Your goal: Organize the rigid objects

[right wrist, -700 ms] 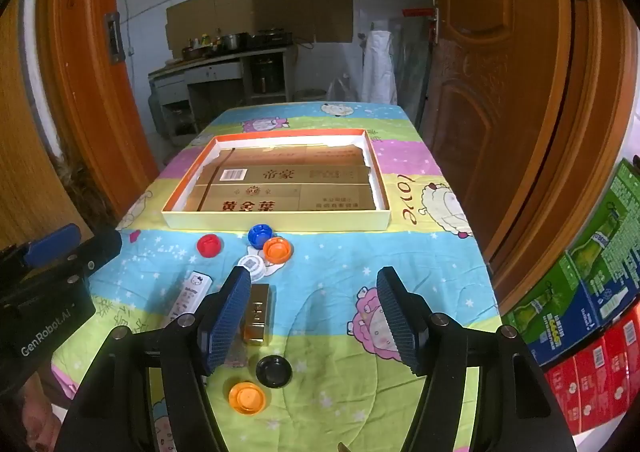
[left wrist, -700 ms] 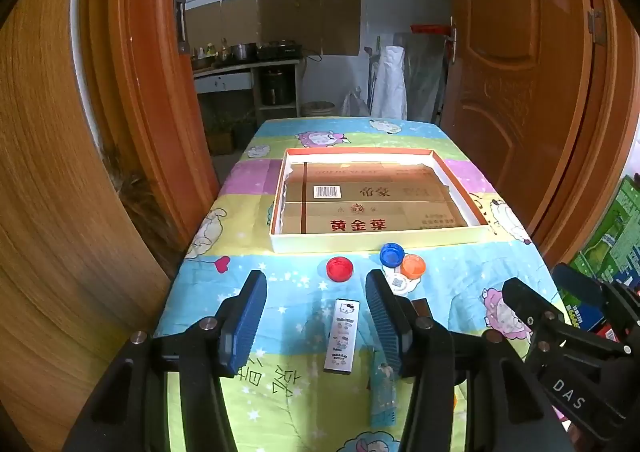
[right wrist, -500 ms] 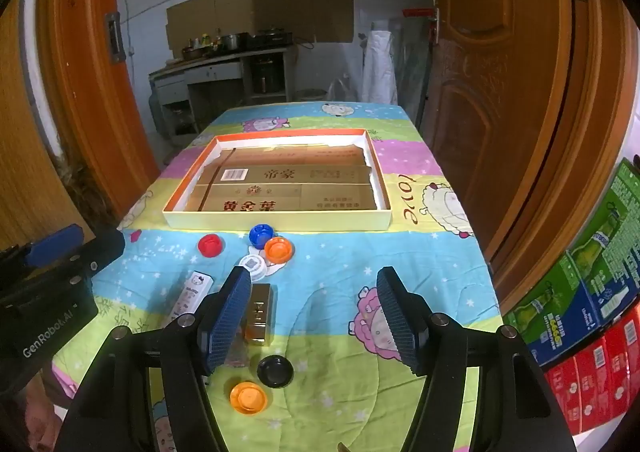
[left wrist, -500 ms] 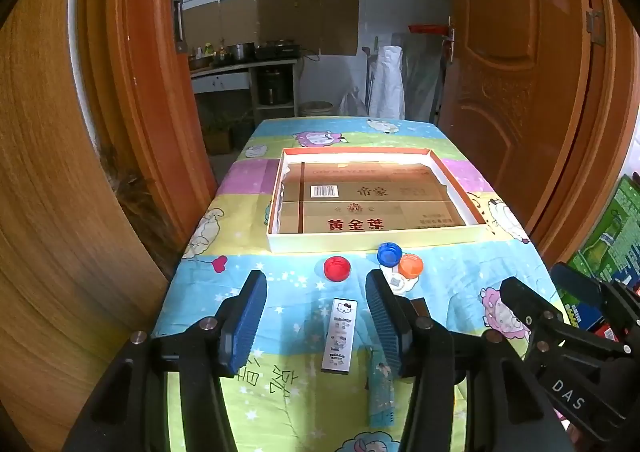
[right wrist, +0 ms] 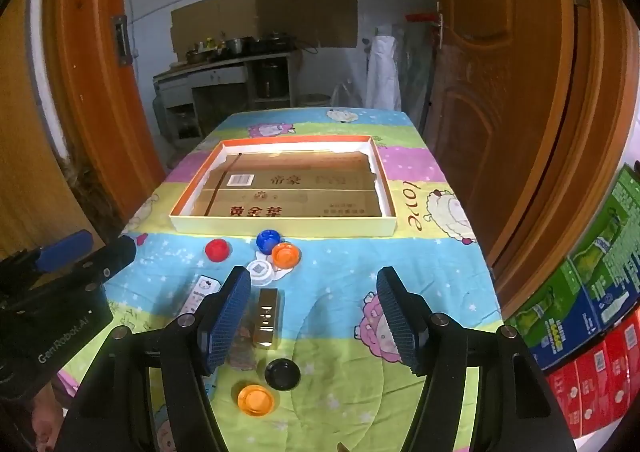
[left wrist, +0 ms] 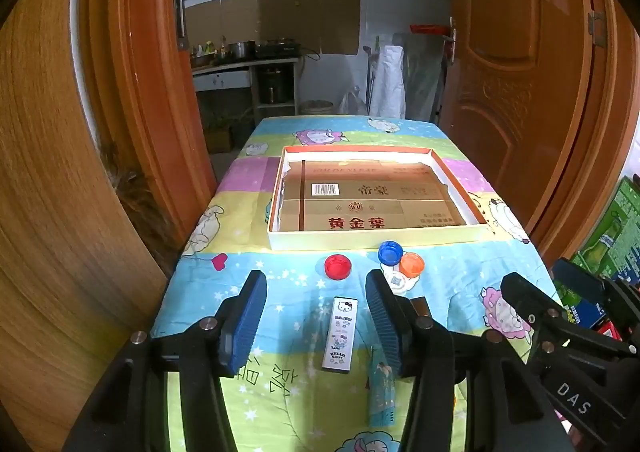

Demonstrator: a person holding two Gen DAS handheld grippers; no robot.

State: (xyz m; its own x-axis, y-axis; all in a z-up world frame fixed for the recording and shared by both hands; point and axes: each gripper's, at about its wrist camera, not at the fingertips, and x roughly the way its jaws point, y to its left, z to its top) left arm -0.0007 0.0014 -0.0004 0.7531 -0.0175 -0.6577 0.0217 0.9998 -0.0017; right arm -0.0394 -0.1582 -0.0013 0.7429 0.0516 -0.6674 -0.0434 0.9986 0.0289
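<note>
A shallow open box [left wrist: 376,240] [right wrist: 280,229] lined with cardboard sits mid-table. In front of it lie a red cap [left wrist: 337,267] [right wrist: 218,250], a blue cap [left wrist: 390,252] [right wrist: 267,240], an orange cap [left wrist: 412,264] [right wrist: 285,254] and a white cap [left wrist: 396,281] [right wrist: 260,271]. A white Hello Kitty box [left wrist: 340,334] [right wrist: 199,294] lies below my open left gripper [left wrist: 316,318]. A gold bar [right wrist: 267,318], a black cap [right wrist: 282,373] and a second orange cap [right wrist: 256,400] lie near my open, empty right gripper [right wrist: 314,316]. A teal box [left wrist: 382,392] lies near the front edge.
The table wears a cartoon-print cloth [left wrist: 460,284] [right wrist: 420,264]. Orange wooden doors [left wrist: 520,92] [right wrist: 92,92] flank it on both sides. Stacked colourful cartons [right wrist: 592,292] stand on the floor at the right. A kitchen counter [right wrist: 224,64] is behind.
Both grippers have drifted slightly; the view has barely shifted. No object has moved.
</note>
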